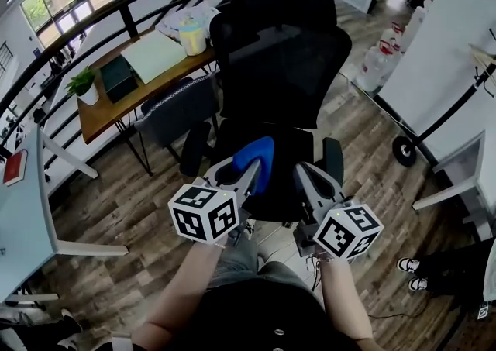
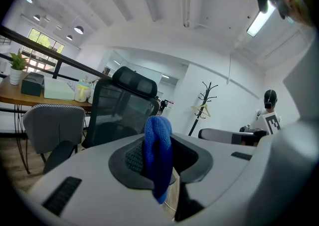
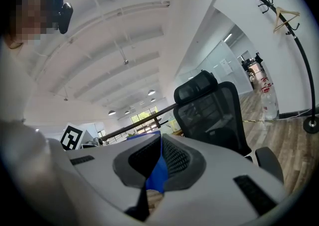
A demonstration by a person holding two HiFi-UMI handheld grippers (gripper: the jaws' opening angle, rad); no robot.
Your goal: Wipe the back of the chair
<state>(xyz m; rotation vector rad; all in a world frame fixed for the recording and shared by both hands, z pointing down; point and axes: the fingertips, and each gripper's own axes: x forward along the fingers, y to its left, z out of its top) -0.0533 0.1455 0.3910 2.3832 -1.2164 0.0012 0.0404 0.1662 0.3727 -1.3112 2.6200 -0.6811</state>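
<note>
Chair [image 1: 280,70]: stands upright on the wood floor [image 1: 132,210], the long axis of its back vertical and the headrest on top. The seat points toward the person, so the front of the back faces the grippers and its rear faces the tabletop [image 1: 105,113]. The back is black mesh in a black frame, and light shows through it in both gripper views. There is one armrest on each side of the seat.

Cloth [image 2: 158,157]: blue, coarse knit, folded over on itself. It stands on end, long axis vertical, with the fold above the jaws and the loose end hanging below them. In the head view it lies over the front of the seat, short of the back.

Left gripper [image 1: 246,171]: jaws clamped on the cloth, pointing at the chair.

Right gripper [image 1: 316,180]: just beside the left one, also pointing at the chair. Its jaws are drawn together to a thin slit. Blue shows through the slit and over one jaw's edge. The head view shows the cloth lying apart from this gripper.

A grey chair [image 1: 174,113] stands left of the black one, against the tabletop.
</note>
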